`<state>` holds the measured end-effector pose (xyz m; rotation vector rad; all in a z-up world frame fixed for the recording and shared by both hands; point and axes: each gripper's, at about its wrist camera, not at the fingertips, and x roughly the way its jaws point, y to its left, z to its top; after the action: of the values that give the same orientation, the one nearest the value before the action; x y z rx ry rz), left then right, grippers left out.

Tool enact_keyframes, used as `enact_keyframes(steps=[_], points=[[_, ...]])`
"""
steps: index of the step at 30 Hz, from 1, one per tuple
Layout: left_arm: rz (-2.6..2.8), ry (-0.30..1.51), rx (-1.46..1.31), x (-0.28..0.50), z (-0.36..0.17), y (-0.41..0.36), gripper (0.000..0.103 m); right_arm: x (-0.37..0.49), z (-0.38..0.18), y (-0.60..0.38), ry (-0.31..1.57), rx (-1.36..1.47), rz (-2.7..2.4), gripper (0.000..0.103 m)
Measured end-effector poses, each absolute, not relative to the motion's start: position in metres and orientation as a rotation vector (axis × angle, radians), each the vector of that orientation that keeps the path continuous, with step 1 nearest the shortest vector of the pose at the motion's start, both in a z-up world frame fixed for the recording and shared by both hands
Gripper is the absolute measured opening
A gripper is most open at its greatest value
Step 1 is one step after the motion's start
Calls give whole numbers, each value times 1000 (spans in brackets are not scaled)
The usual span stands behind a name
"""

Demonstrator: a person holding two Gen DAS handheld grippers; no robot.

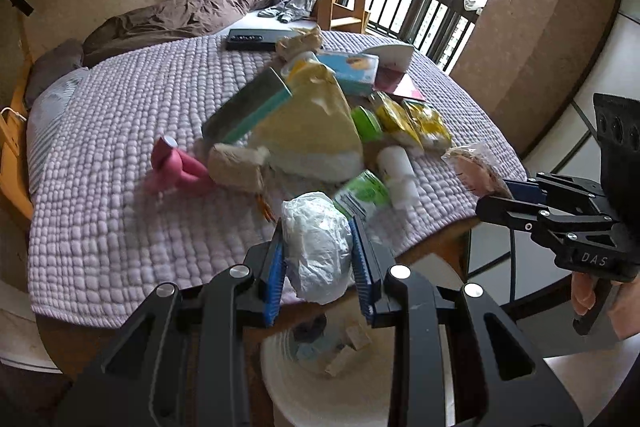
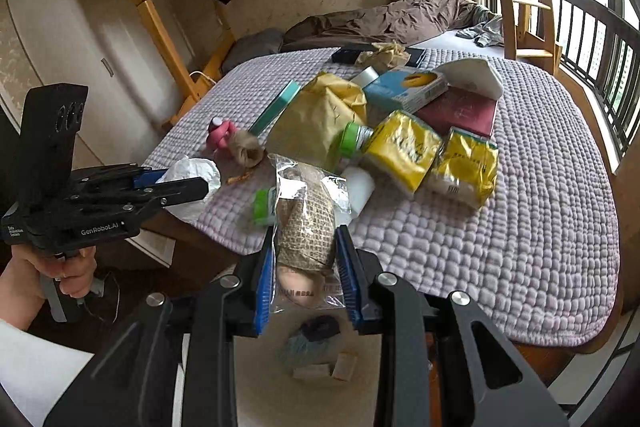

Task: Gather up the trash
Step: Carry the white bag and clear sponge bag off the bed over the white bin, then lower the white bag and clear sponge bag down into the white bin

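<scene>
Two pieces of trash are being carried to the white bin [image 1: 280, 379] below the bed's edge. The left gripper [image 1: 318, 247] is pinching a crumpled white plastic bag [image 1: 316, 247] between its fingers, right above the bin. The right gripper [image 2: 306, 261] is squeezing a clear packet [image 2: 306, 227] with something brown inside. Next, I think, both need to let go over the bin.
</scene>
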<state>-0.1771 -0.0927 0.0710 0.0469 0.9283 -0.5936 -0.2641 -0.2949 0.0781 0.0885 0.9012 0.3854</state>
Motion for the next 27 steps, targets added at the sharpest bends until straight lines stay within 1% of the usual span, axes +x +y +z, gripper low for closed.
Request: enact_keyframes(steps=[27], points=[[-690,1029,132,-222,43,-109,32,-309,48,-281,1018,92,427,29]])
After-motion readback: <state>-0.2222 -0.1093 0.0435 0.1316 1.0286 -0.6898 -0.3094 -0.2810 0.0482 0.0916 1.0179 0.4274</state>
